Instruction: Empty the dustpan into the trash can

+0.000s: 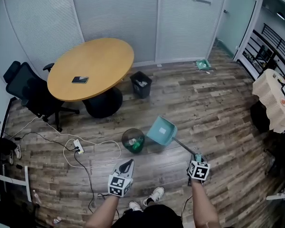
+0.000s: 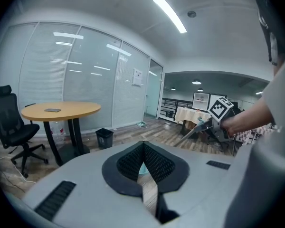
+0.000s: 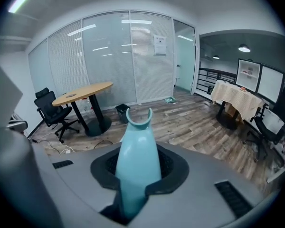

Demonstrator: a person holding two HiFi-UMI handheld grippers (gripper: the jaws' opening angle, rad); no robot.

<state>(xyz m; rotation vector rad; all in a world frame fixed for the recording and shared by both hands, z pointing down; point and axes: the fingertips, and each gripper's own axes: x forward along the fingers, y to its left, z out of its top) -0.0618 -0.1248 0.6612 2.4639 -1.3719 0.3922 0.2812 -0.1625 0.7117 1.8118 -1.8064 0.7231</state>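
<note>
Clamping the dustpan [image 1: 161, 130] handle, right gripper [image 1: 197, 157] angles it pan-first toward the trash can [image 1: 125, 137]; left gripper [image 1: 127, 164] fingers together.

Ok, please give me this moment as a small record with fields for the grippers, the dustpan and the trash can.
right gripper: shut on the dustpan handle
left gripper: shut, nothing held
dustpan: teal, tilted, just right of the trash can in the head view
trash can: round, green liner
step: dustpan seems not yet over the can
</note>
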